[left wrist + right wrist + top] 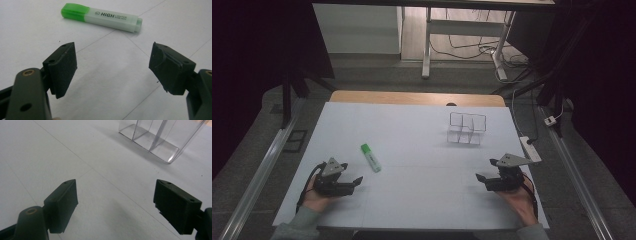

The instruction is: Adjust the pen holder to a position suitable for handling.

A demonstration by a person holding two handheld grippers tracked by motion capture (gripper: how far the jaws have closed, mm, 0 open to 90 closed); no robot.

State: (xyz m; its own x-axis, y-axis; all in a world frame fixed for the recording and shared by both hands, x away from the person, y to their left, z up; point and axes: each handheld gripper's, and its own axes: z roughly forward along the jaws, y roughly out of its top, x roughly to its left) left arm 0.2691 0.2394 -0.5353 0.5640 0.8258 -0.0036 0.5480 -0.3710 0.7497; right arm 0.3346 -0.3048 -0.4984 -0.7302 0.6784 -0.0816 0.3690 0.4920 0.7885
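Note:
A green highlighter (371, 157) lies flat on the white table sheet (412, 125), left of centre. In the left gripper view the highlighter (101, 17) lies crosswise a short way beyond the jaws, its green cap to the left. My left gripper (354, 181) rests low at the front left, open and empty, just below and left of the pen. My left gripper (113, 67) shows its two black pads wide apart. A clear plastic compartment organiser (467, 128) stands at the right back. My right gripper (482, 178) sits at the front right, open and empty. The organiser (155, 138) stands ahead of my right gripper (115, 205).
The wooden table edge (417, 97) shows beyond the sheet. A white power strip (530, 148) with its cable lies at the sheet's right edge. Metal rails run along both sides of the table. Desk legs and cables stand on the floor behind.

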